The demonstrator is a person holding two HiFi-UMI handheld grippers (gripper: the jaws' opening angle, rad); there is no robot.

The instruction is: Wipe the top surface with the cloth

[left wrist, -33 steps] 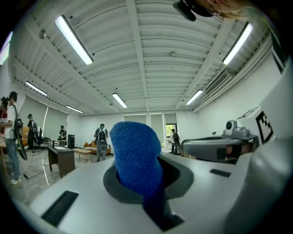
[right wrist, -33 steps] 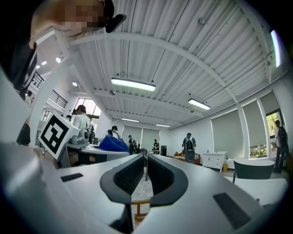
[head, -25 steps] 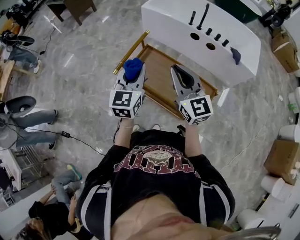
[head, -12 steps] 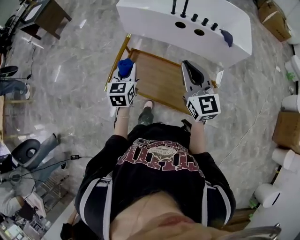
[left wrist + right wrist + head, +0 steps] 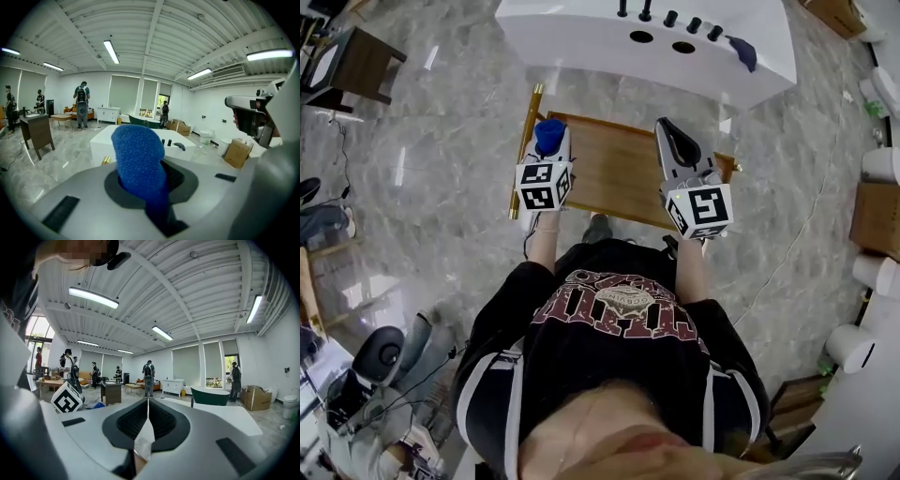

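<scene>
My left gripper (image 5: pixel 549 141) clamps one cloth (image 5: pixel 138 159) in its jaws. The cloth is bright blue and nubbly, bunched into a rounded wad that stands up out of the jaws. My right gripper (image 5: pixel 666 127) has its jaws together, with nothing between them. Both grippers hang over one wooden stand (image 5: pixel 614 173). Beyond it is one white counter (image 5: pixel 572 42), which has two holes (image 5: pixel 641 37), five dark pegs (image 5: pixel 670 19) and one dark blue rag (image 5: pixel 741 52) near its right end.
</scene>
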